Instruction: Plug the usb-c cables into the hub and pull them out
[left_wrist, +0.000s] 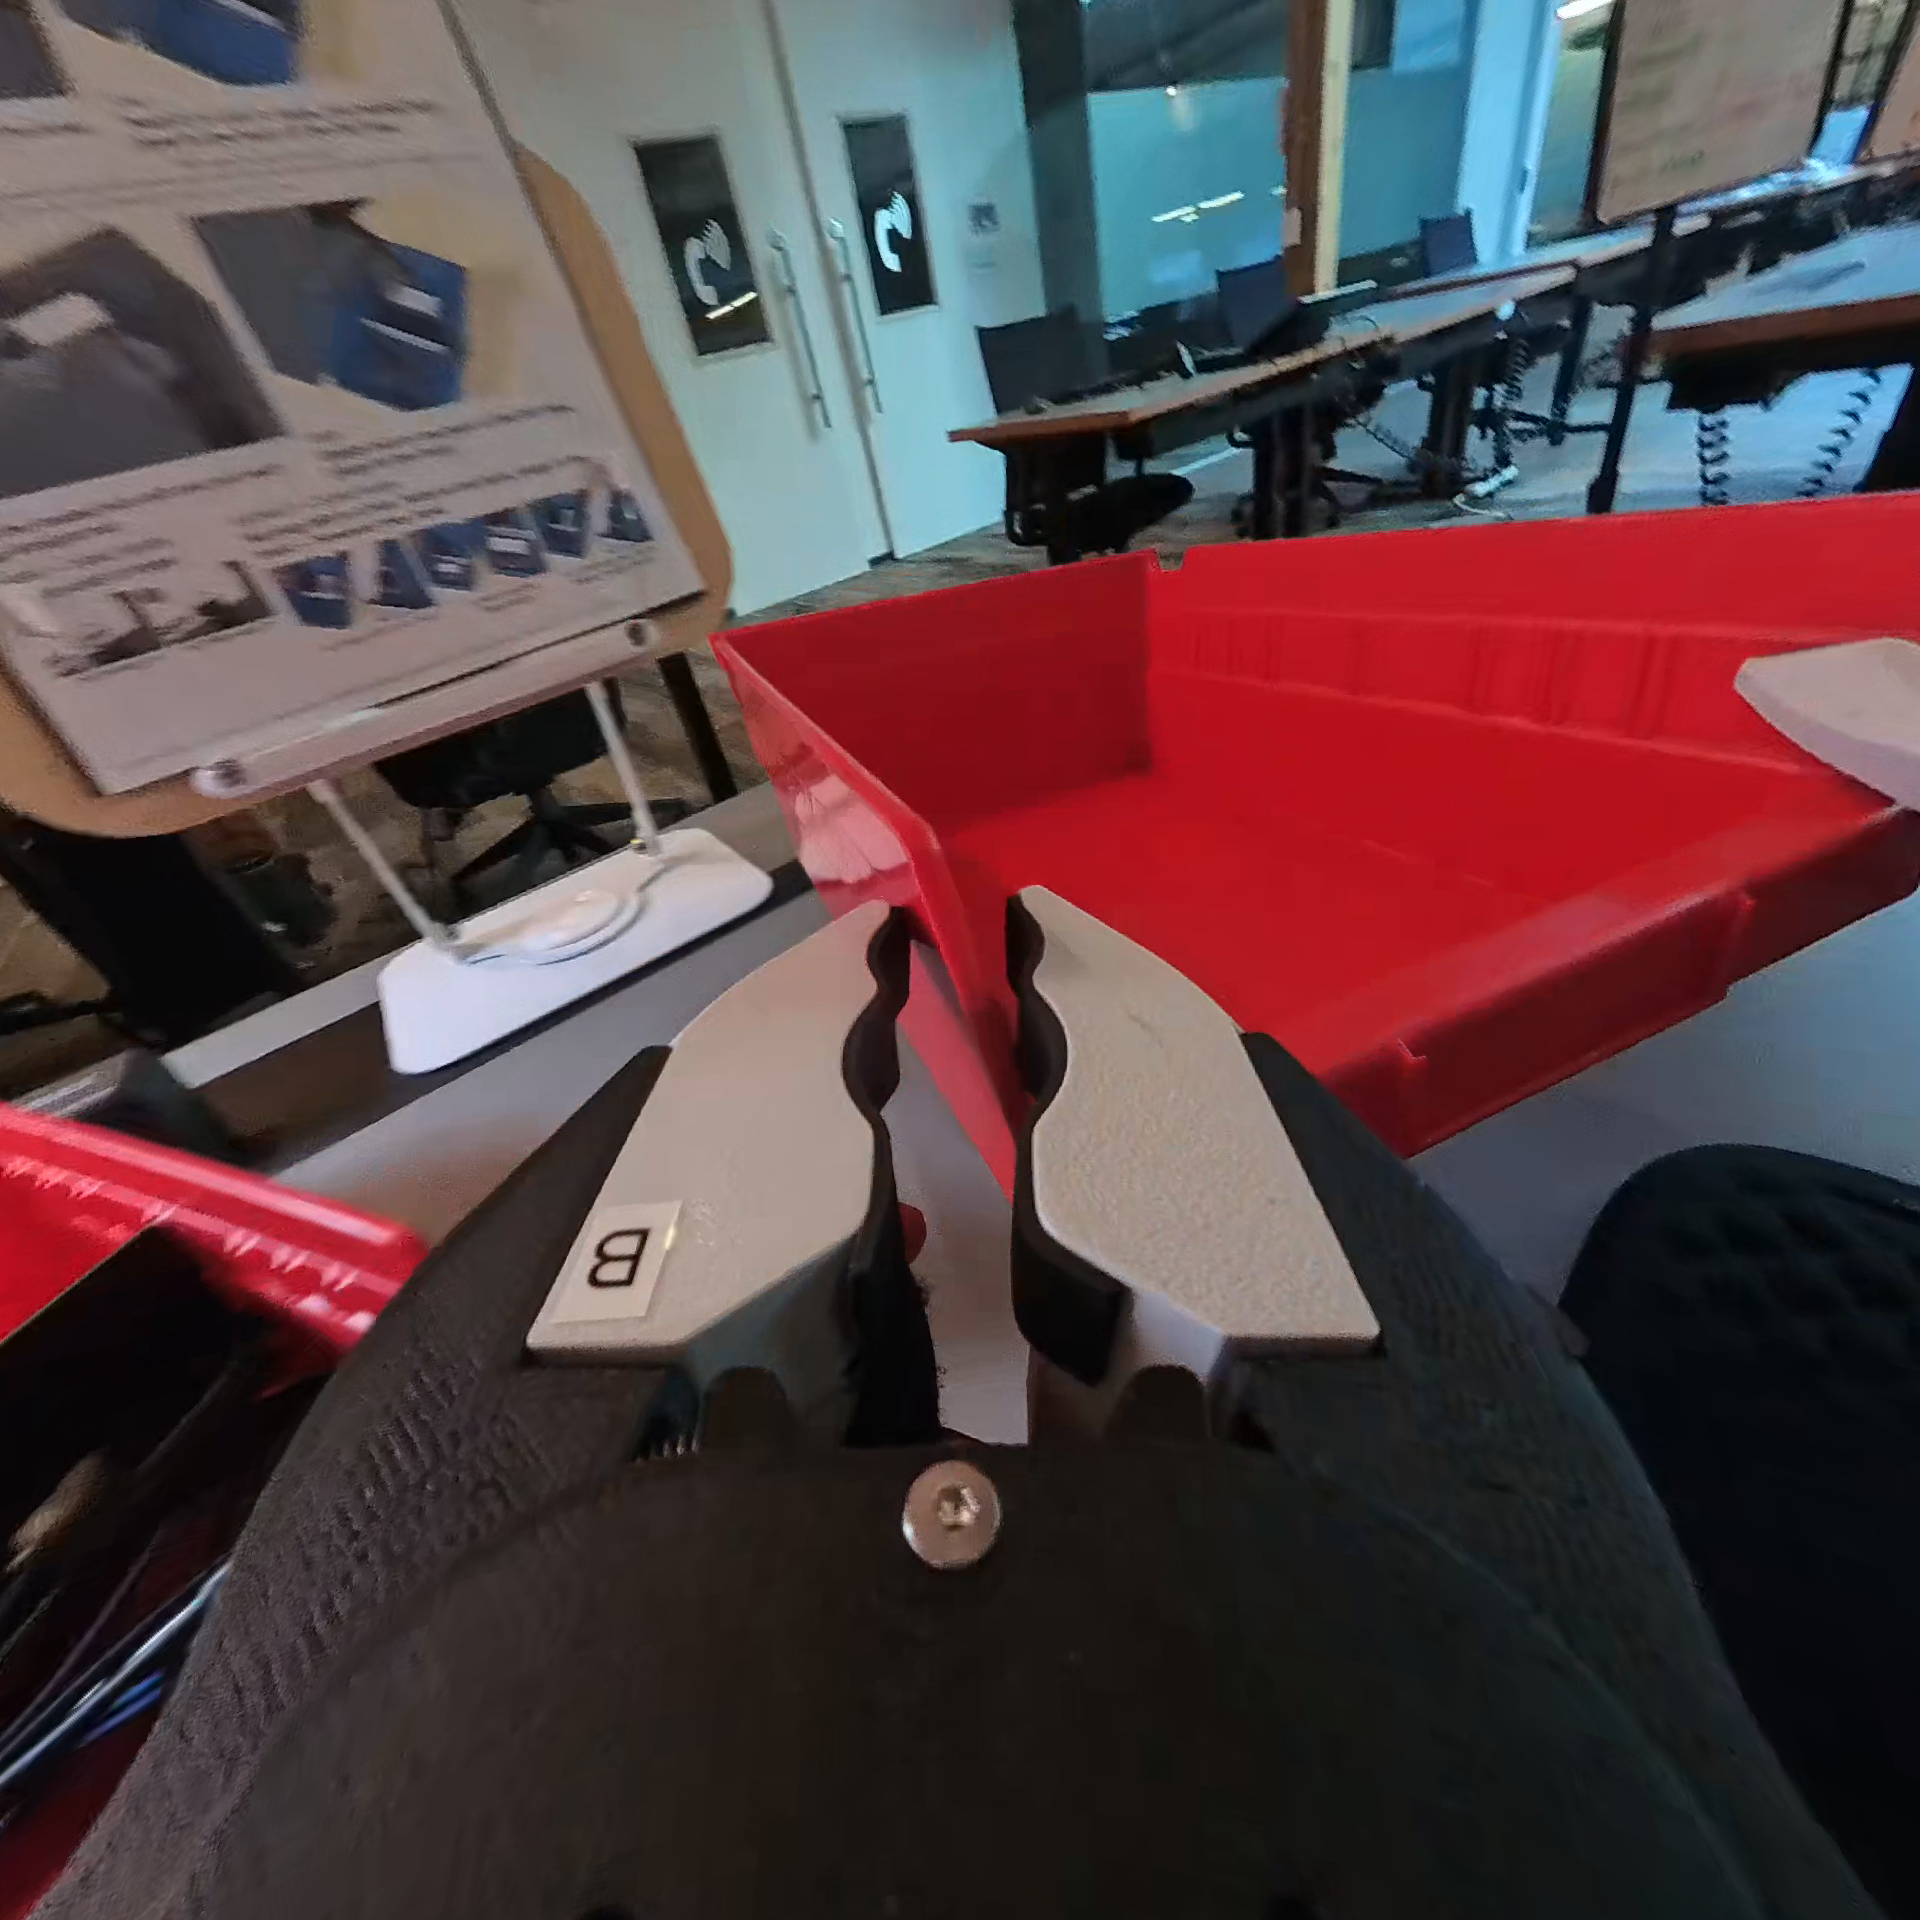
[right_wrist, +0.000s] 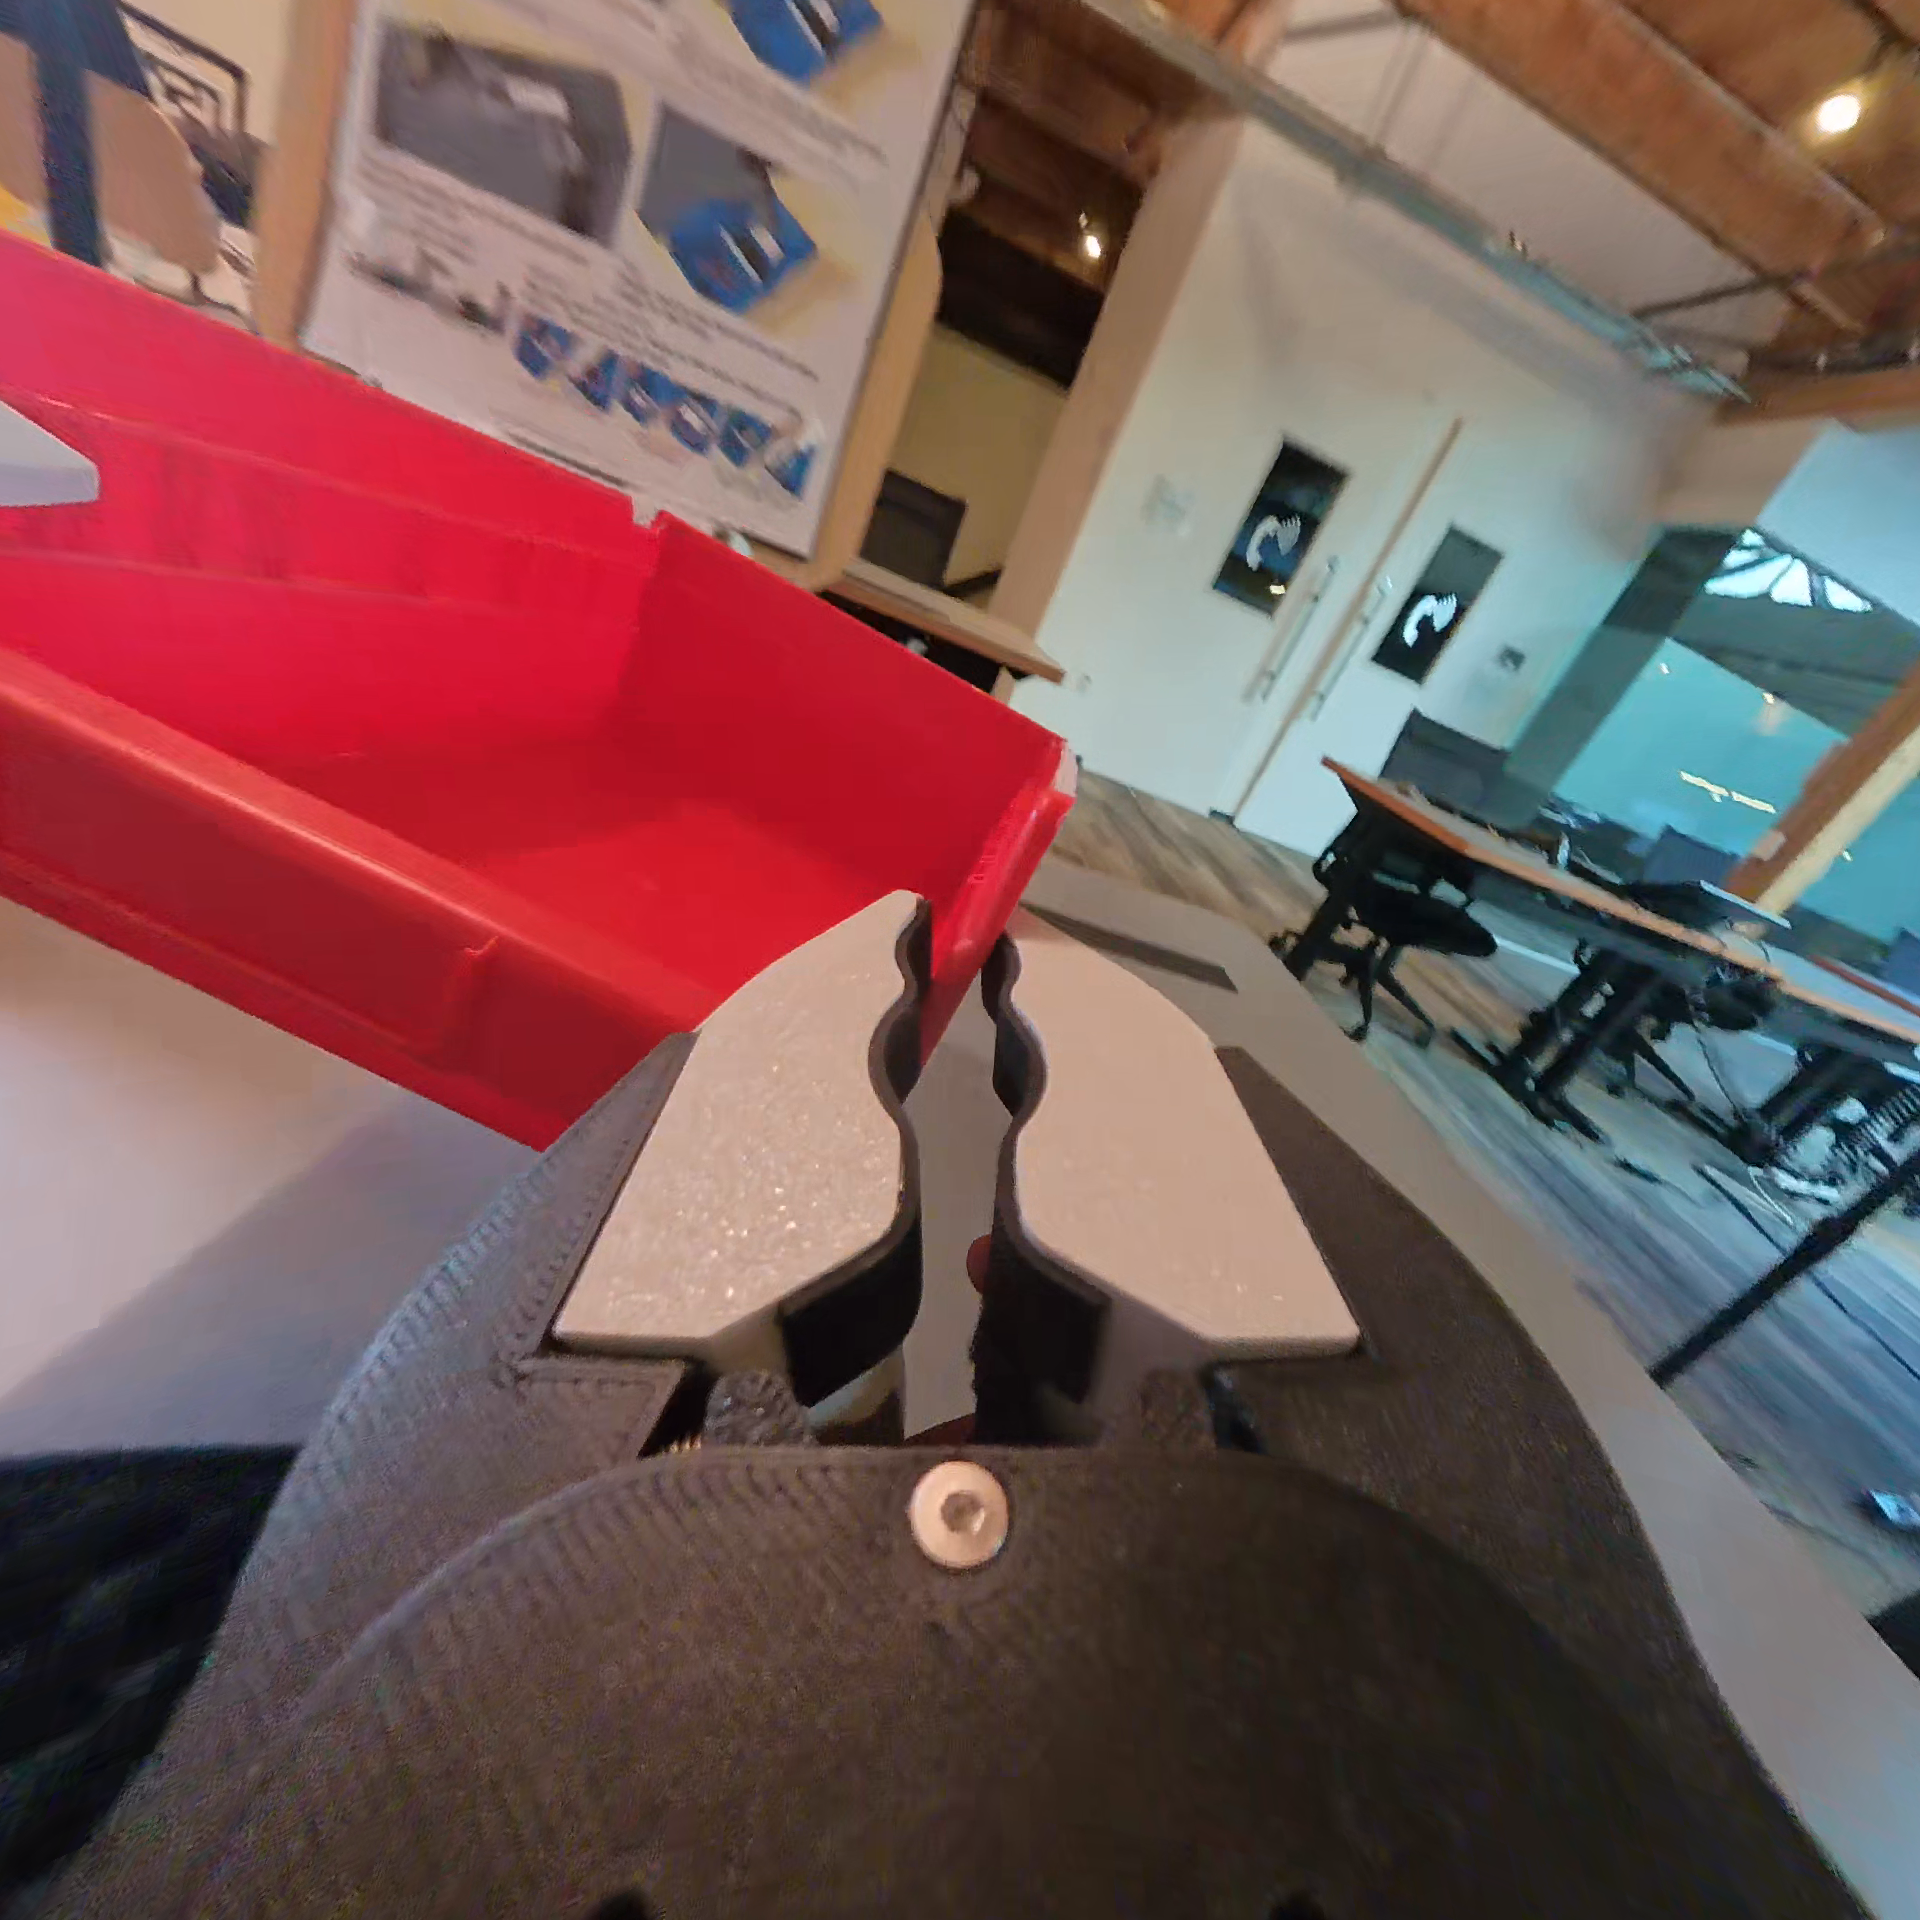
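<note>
My left gripper (left_wrist: 956, 935) pinched the bin's (left_wrist: 1351, 935) left end wall; my right gripper (right_wrist: 956, 945) pinched its right end wall, so both were clamped on the red bin. Its long axis ran from one gripper to the other, at 3 o'clock from my left and 9 from my right. I saw no hub or cables inside; another bin (left_wrist: 187, 1236) at 8 o'clock held dark clutter. A placard (left_wrist: 312, 416) stood beyond at 11.
</note>
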